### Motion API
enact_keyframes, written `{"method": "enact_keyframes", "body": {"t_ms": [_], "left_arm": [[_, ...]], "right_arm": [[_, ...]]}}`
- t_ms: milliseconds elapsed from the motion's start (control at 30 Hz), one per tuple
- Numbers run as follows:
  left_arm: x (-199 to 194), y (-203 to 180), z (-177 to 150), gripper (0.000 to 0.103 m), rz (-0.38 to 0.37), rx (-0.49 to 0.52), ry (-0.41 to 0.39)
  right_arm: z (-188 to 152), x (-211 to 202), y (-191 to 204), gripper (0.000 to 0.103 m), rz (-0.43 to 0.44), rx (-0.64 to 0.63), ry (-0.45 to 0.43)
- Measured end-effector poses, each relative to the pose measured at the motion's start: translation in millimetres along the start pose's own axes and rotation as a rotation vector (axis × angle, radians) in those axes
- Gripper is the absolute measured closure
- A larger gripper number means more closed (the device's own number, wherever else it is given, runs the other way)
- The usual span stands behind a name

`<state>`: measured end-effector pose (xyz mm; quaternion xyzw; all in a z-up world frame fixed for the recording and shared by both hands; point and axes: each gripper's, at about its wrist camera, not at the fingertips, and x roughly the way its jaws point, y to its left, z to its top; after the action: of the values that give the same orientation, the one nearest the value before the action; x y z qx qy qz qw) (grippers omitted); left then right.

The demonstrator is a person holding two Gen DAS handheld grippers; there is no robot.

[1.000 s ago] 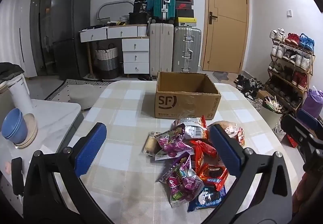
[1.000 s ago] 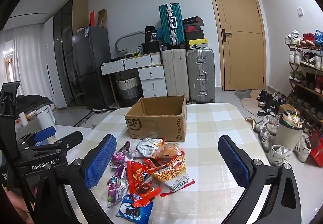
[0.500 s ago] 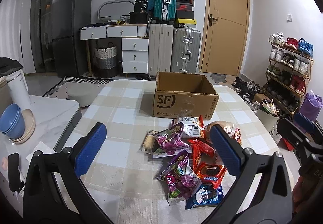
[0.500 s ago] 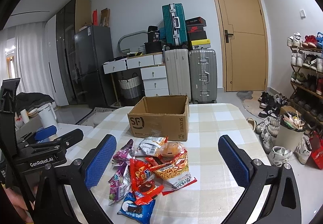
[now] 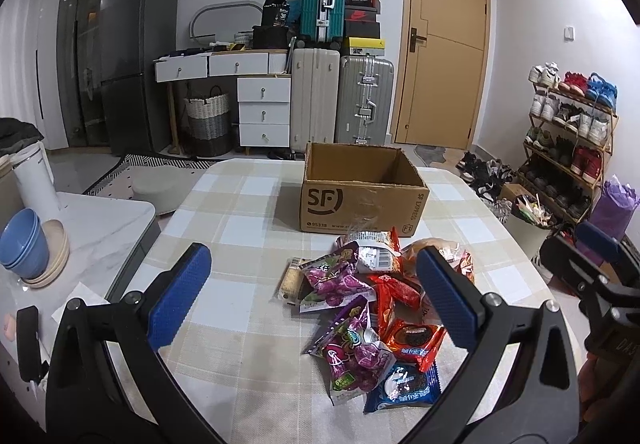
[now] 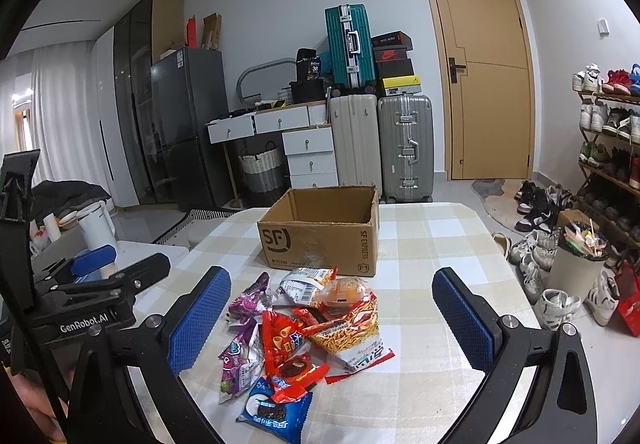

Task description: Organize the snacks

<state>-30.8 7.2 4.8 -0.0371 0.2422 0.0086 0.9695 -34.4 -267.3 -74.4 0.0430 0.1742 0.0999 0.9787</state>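
Left wrist view: the left gripper point(image 5: 308, 292) hangs above the checked-cloth table point(image 5: 240, 212), jaws wide and holding nothing. A heap of bright foil snack packets point(image 5: 368, 308) lies just in front of an open brown cardboard box point(image 5: 362, 200), which looks empty. Compared with a second ago, the view has risen slightly and nothing has been picked.

Right wrist view: the right gripper point(image 6: 332, 318), also wide and empty, faces the same heap, almost unmoved. Sorting seems not yet begun.
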Motion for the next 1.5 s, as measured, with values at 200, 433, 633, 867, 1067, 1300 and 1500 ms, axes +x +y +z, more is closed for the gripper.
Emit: {"method": "enact_keyframes", "body": {"t_ms": [200,433,633,867,1067,1300,1500], "left_arm": [[-4.0,0.6,2.0,0.001,0.000,-0.019,-0.016],[-6.0,0.1,-2.0,0.001,-0.006,-0.009,-0.010],[-4.8,1.4,-4.5,0.001,-0.011,-0.007,-0.011],[-4.5,0.4,-5.5,0.001,-0.010,-0.008,-0.009],[1.4,4.8,-14.2,0.001,-0.007,-0.014,0.016],[26.7,13.6,-24.7,0.001,-0.043,-0.042,0.114],[69.5,17.1,-46.9,0.001,-0.113,-0.069,0.270]], "right_arm": [[-1.7,-1.9,1.4,0.000,0.006,-0.001,-0.003],[-2.0,-3.1,3.0,0.000,0.008,0.000,0.001],[-2.1,-3.2,3.1,0.000,0.008,0.001,0.002],[-3.2,-3.7,4.6,0.000,0.009,0.002,0.002],[-5.6,-3.6,5.5,0.000,0.009,0.007,0.005],[-13.9,-0.6,3.4,0.000,0.010,0.021,0.016],[-18.9,8.0,-6.2,0.000,0.013,0.039,0.045]]}}
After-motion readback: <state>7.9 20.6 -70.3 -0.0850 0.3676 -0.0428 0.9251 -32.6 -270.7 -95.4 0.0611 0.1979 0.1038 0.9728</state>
